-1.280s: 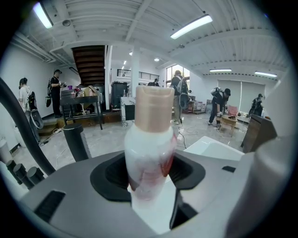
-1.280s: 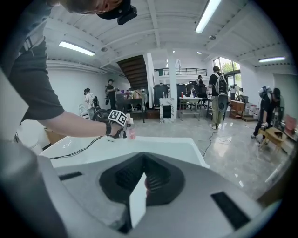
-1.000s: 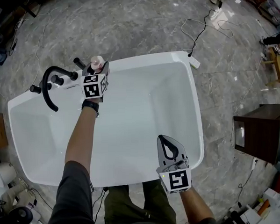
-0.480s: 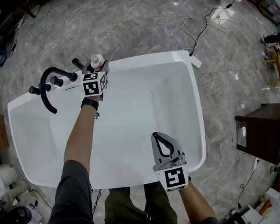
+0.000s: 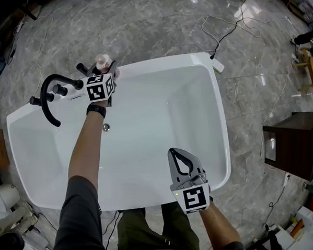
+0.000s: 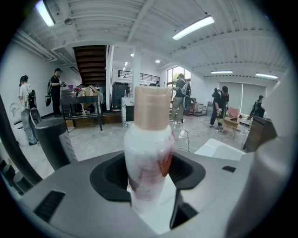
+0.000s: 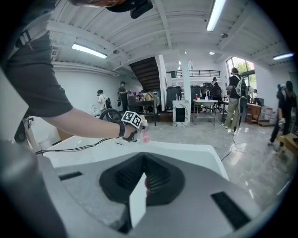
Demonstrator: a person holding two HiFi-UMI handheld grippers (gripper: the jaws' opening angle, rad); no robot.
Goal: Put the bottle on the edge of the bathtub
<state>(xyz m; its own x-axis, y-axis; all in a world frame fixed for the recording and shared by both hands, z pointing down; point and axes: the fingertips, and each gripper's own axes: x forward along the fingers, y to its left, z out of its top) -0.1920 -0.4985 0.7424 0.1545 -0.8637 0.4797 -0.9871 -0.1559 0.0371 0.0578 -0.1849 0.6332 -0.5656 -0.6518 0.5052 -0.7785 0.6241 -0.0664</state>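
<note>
1. Grey stone floor [image 5: 151, 22] lies all around a big white bathtub [image 5: 162, 111].
2. A black tap [image 5: 65, 78] with a curved pipe sits at the left end of the tub.
3. A small round drain [image 5: 106, 127] shows on the tub wall below the tap end.
4. The left gripper [image 5: 106, 68] is at the far edge of the tub, just beside the tap.
5. Its jaws squeeze the bottle [image 6: 149, 153] from both sides.
6. The bottle is white with some pink and red on it, and it has a tan cap.
7. It stands up straight between the jaws, right at the tub's far edge.
8. I cannot tell if its bottom sits on the edge.
9. The right gripper [image 5: 180, 154] is over the near right part of the tub, well apart from the bottle.
10. Its jaws are pressed together with nothing between them.
11. A thin cable [image 5: 224, 31] lies on the floor past the far corner of the tub.
12. A brown cabinet [image 5: 294, 147] stands on the floor to the right.
13. People [image 6: 56, 90] stand far back in the big room, near dark stairs [image 6: 91, 60].
</note>
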